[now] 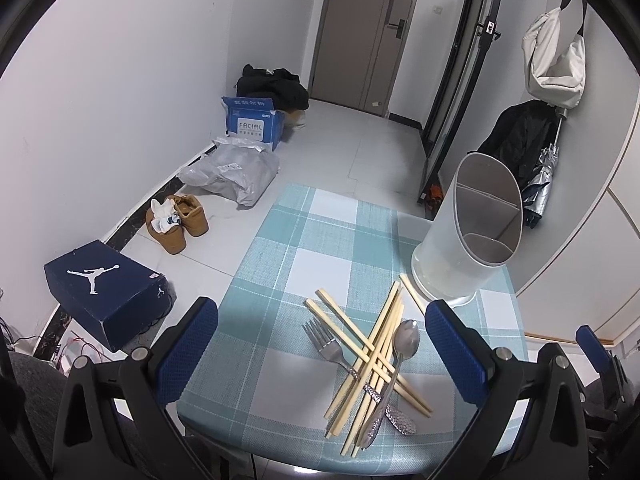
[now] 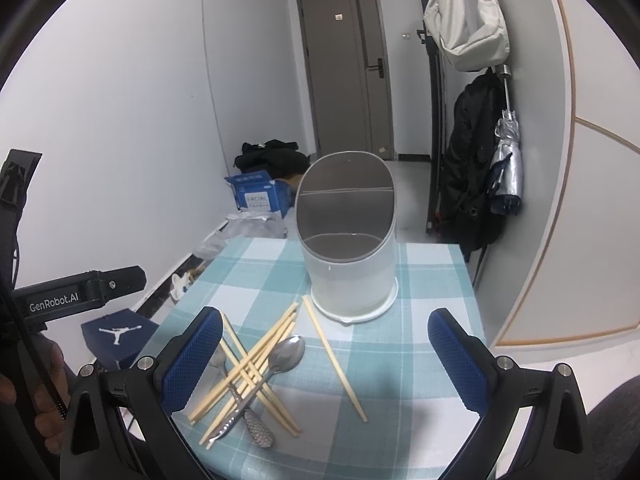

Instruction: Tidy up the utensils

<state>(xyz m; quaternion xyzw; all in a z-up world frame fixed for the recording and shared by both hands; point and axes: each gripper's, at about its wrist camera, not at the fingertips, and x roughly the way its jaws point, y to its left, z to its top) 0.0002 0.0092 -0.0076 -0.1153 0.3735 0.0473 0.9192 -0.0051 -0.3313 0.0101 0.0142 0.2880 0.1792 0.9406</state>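
The left gripper [image 1: 320, 344] is spread wide with nothing between its blue pads; the right gripper [image 2: 326, 354] is likewise released and empty. Both hover above the near edge of the table.

The table [image 1: 304, 240] carries a teal-and-white checked cloth. In the left wrist view its left edge runs from lower centre up toward frame centre, with bare floor tile beyond it. Its rounded near corner sits at the bottom of the frame.

The chopsticks [image 2: 256, 364] lie in a crossed heap at lower centre of the right wrist view, near the table's front edge. A spoon [image 2: 286, 354] and a fork [image 1: 326, 346] lie tangled in the same heap. One single chopstick [image 2: 334, 360] lies apart, just right of the heap, with open cloth to its right.

The utensil holder [image 2: 350, 264], white with a divided grey interior, stands upright beyond the heap, near the table's far right side. Its compartments are empty.

Floor, left side of the left wrist view: a navy shoebox [image 1: 106, 292], tan shoes [image 1: 178, 220], a grey parcel bag [image 1: 236, 172] and a blue carton [image 1: 254, 122]. A door [image 1: 368, 32] closes the far end. A white bag [image 2: 466, 16], a dark coat [image 2: 472, 168] and a folded umbrella [image 2: 508, 160] hang on the right wall.
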